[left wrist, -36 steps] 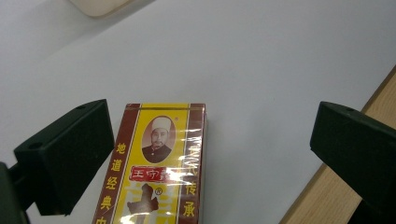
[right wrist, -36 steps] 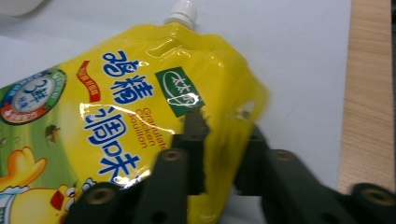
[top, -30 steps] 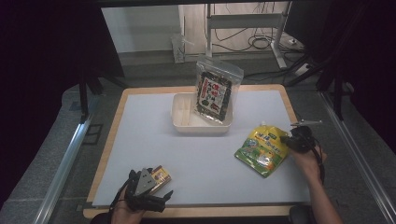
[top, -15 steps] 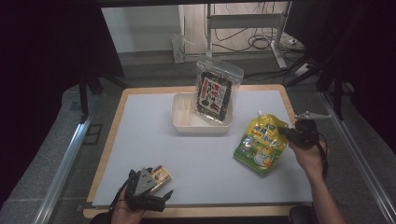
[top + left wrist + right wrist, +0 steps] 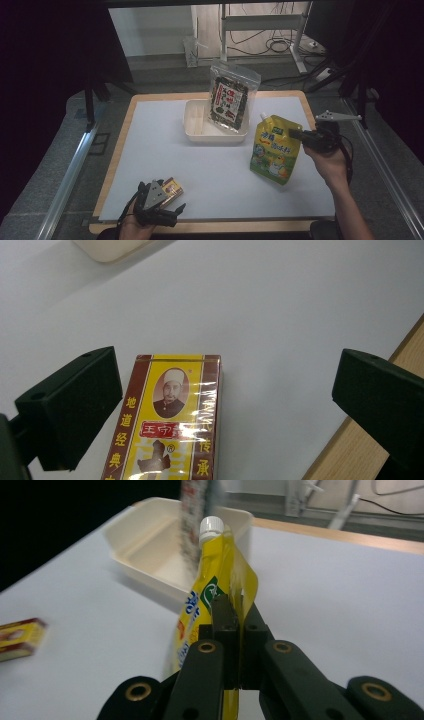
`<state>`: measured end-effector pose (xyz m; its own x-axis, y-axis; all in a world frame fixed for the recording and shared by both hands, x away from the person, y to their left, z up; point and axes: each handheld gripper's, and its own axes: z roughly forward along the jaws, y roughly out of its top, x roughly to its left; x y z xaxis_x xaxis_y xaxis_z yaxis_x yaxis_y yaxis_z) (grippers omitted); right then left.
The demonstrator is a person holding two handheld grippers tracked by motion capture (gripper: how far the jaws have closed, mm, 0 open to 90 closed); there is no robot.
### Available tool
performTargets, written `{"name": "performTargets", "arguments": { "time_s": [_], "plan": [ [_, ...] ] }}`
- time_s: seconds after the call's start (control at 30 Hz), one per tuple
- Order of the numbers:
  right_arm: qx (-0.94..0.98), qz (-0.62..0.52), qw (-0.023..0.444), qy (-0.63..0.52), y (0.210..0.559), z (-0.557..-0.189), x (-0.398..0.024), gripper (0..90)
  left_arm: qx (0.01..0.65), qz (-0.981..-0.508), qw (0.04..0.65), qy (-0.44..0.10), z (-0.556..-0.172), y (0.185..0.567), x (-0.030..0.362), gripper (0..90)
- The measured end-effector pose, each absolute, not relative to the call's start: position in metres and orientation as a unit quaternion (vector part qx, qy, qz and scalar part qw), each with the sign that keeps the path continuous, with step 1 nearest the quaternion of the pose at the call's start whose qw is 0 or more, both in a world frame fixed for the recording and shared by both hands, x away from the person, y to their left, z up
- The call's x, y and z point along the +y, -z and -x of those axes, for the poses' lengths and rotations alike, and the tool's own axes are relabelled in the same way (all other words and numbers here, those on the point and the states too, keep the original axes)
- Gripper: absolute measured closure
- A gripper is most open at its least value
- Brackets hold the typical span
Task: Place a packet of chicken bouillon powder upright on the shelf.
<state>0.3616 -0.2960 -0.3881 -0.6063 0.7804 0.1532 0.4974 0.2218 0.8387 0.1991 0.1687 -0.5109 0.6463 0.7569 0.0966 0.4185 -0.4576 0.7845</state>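
Observation:
My right gripper (image 5: 296, 134) (image 5: 233, 611) is shut on the upper edge of a yellow-green spouted pouch (image 5: 275, 150) (image 5: 212, 587), which hangs upright with its white cap up and its bottom edge near the white mat. A yellow and maroon small box (image 5: 171, 189) (image 5: 167, 425) lies flat on the mat at the front left. Over it my left gripper (image 5: 167, 202) (image 5: 227, 405) stands open, the box sitting between the jaws nearer the left one, with nothing pressing on it.
A cream tray (image 5: 196, 131) (image 5: 150, 542) stands at the mat's back middle, with a clear bag of dark seaweed (image 5: 230, 100) leaning upright in it. The wooden board rim (image 5: 112, 150) frames the white mat (image 5: 220, 170). Cables and stand legs lie beyond the table.
The right gripper has risen with the pouch, which went from lying flat on the mat to hanging upright. The left gripper and the small box have stayed put.

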Motion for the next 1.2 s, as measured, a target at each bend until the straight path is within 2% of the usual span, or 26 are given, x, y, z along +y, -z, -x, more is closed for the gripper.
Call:
{"name": "performTargets", "arguments": {
  "time_s": [0.5, 0.83, 1.2],
  "plan": [
    [0.785, -0.344, 0.100, -0.506, 0.358, -0.349, -0.247, 89.8, 0.358, -0.822, 0.383, -0.224, -0.199, 0.510, 0.169, 0.0],
    [0.755, -0.345, 0.041, -0.555, 0.357, -0.360, -0.233, 89.8, 0.358, -0.822, 0.383, -0.223, -0.199, 0.510, 0.170, 0.0],
    [0.741, -0.345, 0.014, -0.576, 0.356, -0.375, -0.208, 89.8, 0.360, -0.820, 0.386, -0.222, -0.199, 0.510, 0.171, 0.0]
  ]
}}
